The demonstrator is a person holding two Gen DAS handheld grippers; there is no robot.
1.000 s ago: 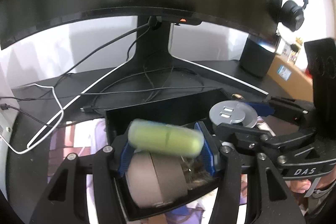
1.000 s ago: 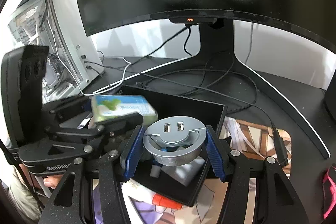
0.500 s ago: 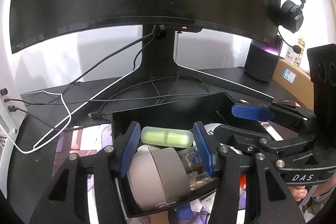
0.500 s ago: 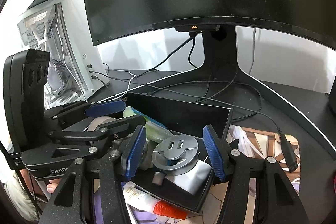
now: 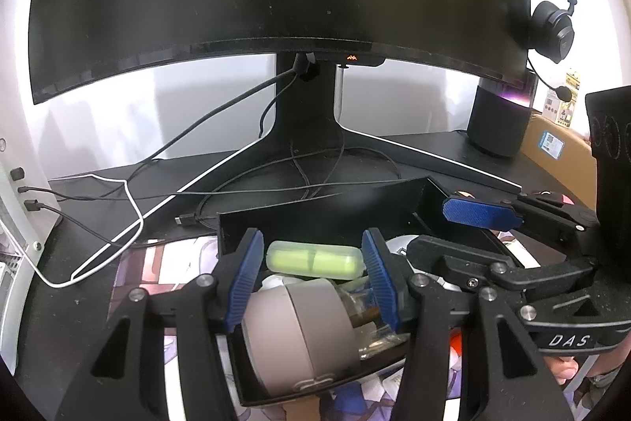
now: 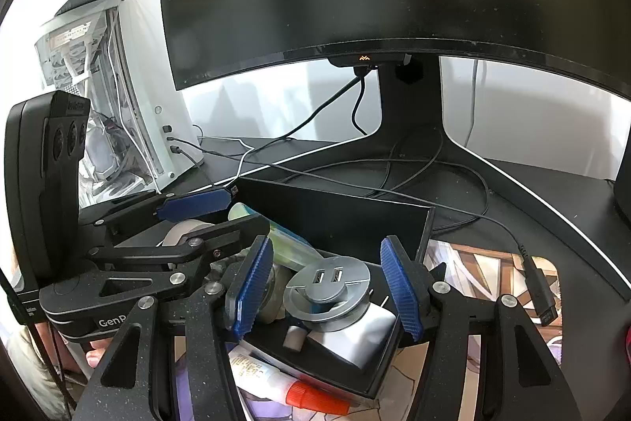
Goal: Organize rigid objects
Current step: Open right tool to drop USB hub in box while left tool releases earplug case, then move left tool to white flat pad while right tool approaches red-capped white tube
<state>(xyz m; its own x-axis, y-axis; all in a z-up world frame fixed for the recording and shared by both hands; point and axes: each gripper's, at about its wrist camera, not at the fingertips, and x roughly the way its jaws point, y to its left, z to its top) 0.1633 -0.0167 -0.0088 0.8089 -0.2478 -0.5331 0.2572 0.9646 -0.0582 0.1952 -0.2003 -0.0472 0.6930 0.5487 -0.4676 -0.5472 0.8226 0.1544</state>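
Left wrist view: the left tongs [image 5: 313,277] stand released above the black box [image 5: 315,219], blue pads flanking but clear of the green case [image 5: 313,260], which lies across the pile inside, atop a grey puck [image 5: 299,334] and a clear vial [image 5: 370,318]. The step in hand looks like letting go and backing out; to do it well, lift straight up and back (the pads sit close to the case ends) so nothing gets dragged off the heap. The box's far wall stands just behind the case, with cables [image 5: 276,184] and the monitor stand [image 5: 307,129] beyond, so the free room is upward and toward the person, not forward. Right wrist view: the right tongs [image 6: 325,287] are also released, pads apart with a gap on either side of the silver USB hub [image 6: 327,289], which rests tilted on a white adapter [image 6: 355,334] in the box's near end. Withdraw level and slowly, since the hub looks perched. A glue tube [image 6: 284,385] lies on the mat [image 6: 485,263] outside the box's near edge and, I judge, is yet to go in; the left tongs crowd the left side, while the surface to the right is open.
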